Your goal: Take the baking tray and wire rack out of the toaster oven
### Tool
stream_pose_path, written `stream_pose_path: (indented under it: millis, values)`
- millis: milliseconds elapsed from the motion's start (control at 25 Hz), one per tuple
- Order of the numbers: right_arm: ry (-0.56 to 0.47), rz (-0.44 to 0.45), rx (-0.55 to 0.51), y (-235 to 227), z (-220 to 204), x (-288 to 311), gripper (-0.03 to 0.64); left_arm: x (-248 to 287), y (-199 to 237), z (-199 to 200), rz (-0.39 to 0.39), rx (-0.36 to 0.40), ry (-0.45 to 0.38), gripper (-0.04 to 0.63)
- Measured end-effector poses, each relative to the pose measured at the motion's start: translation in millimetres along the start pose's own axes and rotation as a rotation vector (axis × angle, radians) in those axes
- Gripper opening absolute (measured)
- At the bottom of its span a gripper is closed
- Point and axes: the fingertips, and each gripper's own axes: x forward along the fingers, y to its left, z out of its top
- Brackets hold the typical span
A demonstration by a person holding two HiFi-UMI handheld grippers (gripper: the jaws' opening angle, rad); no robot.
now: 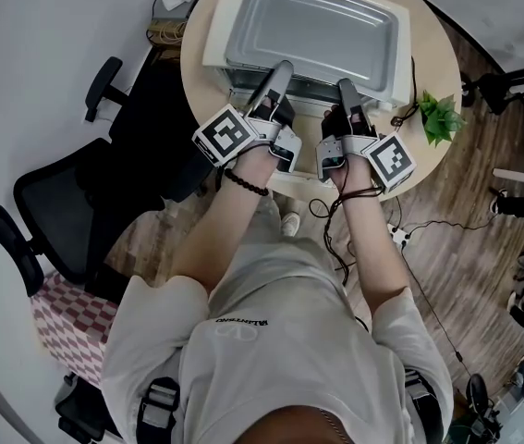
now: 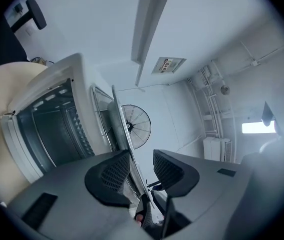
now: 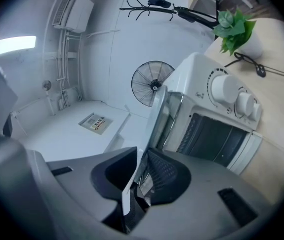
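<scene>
**Letting go of the tray on the oven top**

The baking tray [image 1: 312, 30] is lying flat on top of the toaster oven [image 1: 400, 67], at 12 o'clock from the person, on the round table [image 1: 195, 49]. Both grippers are reaching in level to its near rim. The left gripper [image 1: 280, 70] is standing with its jaws wide apart, and the rim is running between them without touching either pad. The right gripper [image 1: 346, 89] is showing only a narrow gap. The thin rim is sitting inside it and, as far as can be seen, is not being squeezed.

The oven mouth is gaping open under the tray. I cannot tell whether the wire rack is inside.

The step in hand looks like releasing the tray. Doing it well is likely meaning spreading the right jaws wider first. Both grippers should then be drawing straight back toward 6 o'clock together and staying level, so neither pad is catching the rim and dragging the tray off the top.
</scene>
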Motion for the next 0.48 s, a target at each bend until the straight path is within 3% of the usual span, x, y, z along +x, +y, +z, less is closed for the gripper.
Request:
stream_pose_path:
  millis: [120,360,480]
  values:
    - [0.004,-0.013,-0.014,0.1,-0.6,-0.3,0.095,0.3,0.5,-0.7,0.063,0.028,0.034,0.173]
    - [-0.01,-0.052,-0.037,-4.2,4.3,-9.3,0.097,-3.6,4.5,-5.6,0.199,0.127,0.13,0.196]
    - [-0.011,-0.05,-0.036,-1.5,3.7,-14.7,0.097,-6.5,2.7,-6.0,0.231,0.156,0.152,0.196]
